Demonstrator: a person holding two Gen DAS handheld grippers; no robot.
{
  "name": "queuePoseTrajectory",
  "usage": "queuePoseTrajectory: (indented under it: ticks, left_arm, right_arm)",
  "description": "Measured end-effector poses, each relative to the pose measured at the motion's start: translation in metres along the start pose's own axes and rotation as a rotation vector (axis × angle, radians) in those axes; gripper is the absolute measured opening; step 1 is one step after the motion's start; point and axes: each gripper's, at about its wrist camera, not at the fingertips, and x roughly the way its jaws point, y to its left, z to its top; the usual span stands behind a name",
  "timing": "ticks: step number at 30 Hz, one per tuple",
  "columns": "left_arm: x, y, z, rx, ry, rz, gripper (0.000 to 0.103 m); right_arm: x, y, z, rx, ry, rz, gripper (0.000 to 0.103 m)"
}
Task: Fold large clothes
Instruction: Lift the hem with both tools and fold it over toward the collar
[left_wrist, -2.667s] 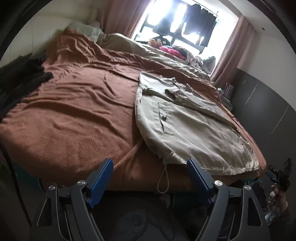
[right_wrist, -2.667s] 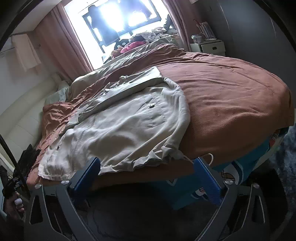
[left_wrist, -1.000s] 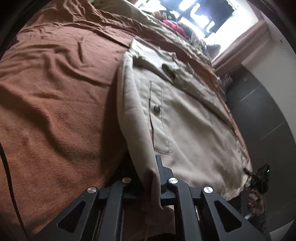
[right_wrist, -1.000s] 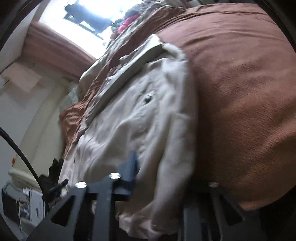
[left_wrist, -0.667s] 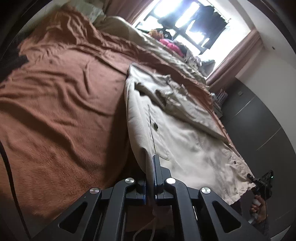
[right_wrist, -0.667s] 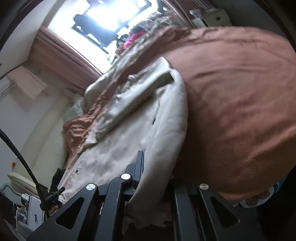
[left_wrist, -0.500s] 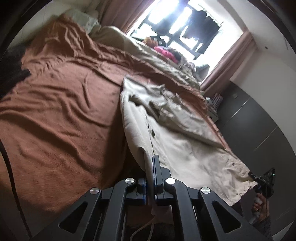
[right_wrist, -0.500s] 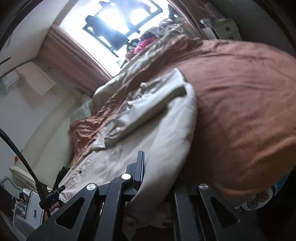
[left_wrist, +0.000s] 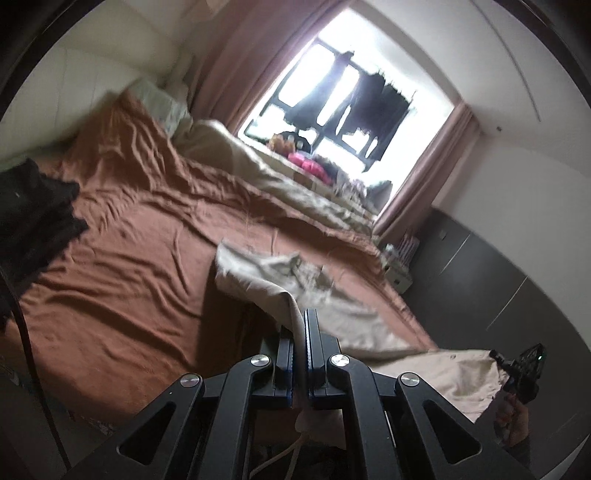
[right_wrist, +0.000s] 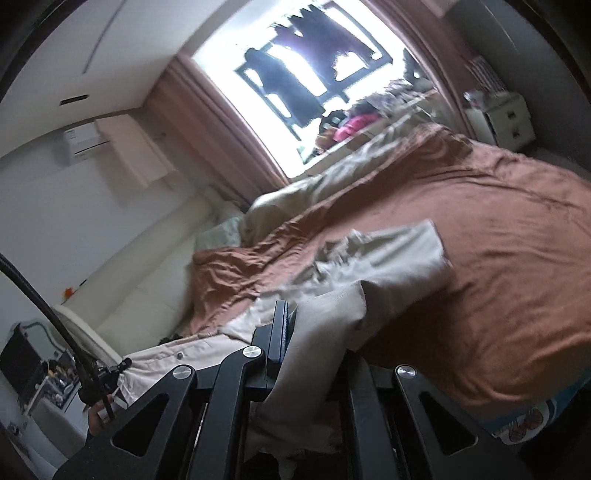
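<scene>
— Left wrist view first: what has the left gripper (left_wrist: 300, 354) got?
— Its blue fingers (left_wrist: 285, 356) are closed tight on a fold of the beige jacket (left_wrist: 266, 275). The hem rises straight out of the jaws, and the rest of the cloth trails away over the brown blanket (left_wrist: 122, 258) toward the window (left_wrist: 343, 110). A white cord (left_wrist: 284, 456) hangs below the fingers.
— And over on the right?
— The right gripper (left_wrist: 526, 369) shows at the far edge of that view, clamped on the jacket's other bottom corner, with the hem stretched between the two. In the right wrist view the cloth bunches over the right gripper (right_wrist: 314, 347) and covers one finger; it looks pinched, though blur makes the contact hard to read.
— What changed from half a second ago?
— The jacket lay mostly flat on the bed then. Now its lower half is lifted off the blanket and carried toward the collar end, and both cameras tilt upward, showing more wall and ceiling.
</scene>
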Motion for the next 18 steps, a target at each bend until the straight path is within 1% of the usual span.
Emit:
queuePoseTrajectory:
  ticks: [5, 8, 10, 12, 14, 18]
  left_arm:
    - [-0.050, -0.016, 0.013, 0.025, -0.098, -0.020, 0.004]
    - [-0.076, -0.023, 0.017, 0.036, -0.146, -0.028, 0.004]
    - [-0.091, -0.025, 0.013, 0.042, -0.167, -0.042, 0.004]
    - [-0.102, -0.025, -0.001, 0.052, -0.167, -0.042, 0.005]
    - [-0.105, -0.020, -0.017, 0.042, -0.150, -0.033, 0.005]
    - [-0.102, -0.007, -0.042, 0.025, -0.116, -0.017, 0.004]
  right_arm:
    - [-0.021, 0.015, 0.003, -0.026, -0.056, 0.040, 0.003]
    - [-0.032, 0.017, -0.005, -0.041, -0.088, 0.066, 0.003]
    - [-0.031, 0.012, -0.014, -0.056, -0.098, 0.070, 0.003]
    - [-0.038, 0.008, -0.027, -0.065, -0.093, 0.066, 0.003]
    - [-0.034, -0.003, -0.039, -0.064, -0.082, 0.057, 0.003]
    - [-0.038, -0.014, -0.066, -0.031, -0.056, 0.030, 0.003]
